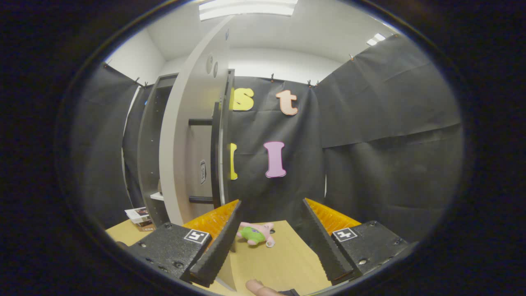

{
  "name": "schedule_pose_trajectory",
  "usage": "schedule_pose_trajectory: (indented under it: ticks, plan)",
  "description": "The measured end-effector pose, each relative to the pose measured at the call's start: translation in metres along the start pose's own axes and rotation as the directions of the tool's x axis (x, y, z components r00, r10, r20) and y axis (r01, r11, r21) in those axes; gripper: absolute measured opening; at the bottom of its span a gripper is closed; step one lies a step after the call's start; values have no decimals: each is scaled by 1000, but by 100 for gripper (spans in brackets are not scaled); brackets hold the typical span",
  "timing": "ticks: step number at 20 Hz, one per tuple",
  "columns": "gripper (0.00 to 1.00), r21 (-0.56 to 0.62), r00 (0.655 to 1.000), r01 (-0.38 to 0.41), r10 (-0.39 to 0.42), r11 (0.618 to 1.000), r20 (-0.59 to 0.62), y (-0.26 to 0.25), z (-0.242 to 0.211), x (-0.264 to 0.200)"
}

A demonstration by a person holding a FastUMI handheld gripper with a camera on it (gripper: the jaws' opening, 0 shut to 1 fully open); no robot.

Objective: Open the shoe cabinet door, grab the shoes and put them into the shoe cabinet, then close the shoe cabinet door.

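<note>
Cabinet door (187,135) is seen swung open beside the spread, empty tongs (271,236); the plush toy (255,233) ahead could be mistaken for shoes.

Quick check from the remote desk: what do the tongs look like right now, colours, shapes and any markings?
The tongs have two long black fingers with ribbed inner faces, each backed by an orange ridged plate. Each finger sits on a black textured block with screws and a small square black-and-white marker. They stand open with nothing between them.
</note>
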State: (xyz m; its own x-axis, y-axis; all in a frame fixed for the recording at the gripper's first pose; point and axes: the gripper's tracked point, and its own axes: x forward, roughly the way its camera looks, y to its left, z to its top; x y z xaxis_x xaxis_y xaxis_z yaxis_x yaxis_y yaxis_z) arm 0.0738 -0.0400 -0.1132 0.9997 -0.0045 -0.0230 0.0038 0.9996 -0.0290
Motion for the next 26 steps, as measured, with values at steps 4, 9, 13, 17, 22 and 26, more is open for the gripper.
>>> schedule_pose_trajectory:
  ticks: [4, 9, 13, 17, 22, 26]
  plan:
    - [94, -16, 1000, 20, -20, 1000, -2, 15, 1, -6]
    - [94, -34, 1000, -11, 12, 999, 25, 57, 1, -16]
    - [94, 36, 993, -115, 115, 993, -6, 104, -7, -16]
    - [94, 47, 983, -178, 179, 983, -28, 150, -11, -13]
    - [94, 21, 980, -198, 198, 980, -9, 216, -13, -3]
    - [98, 37, 948, -316, 317, 948, -19, 285, -33, -12]
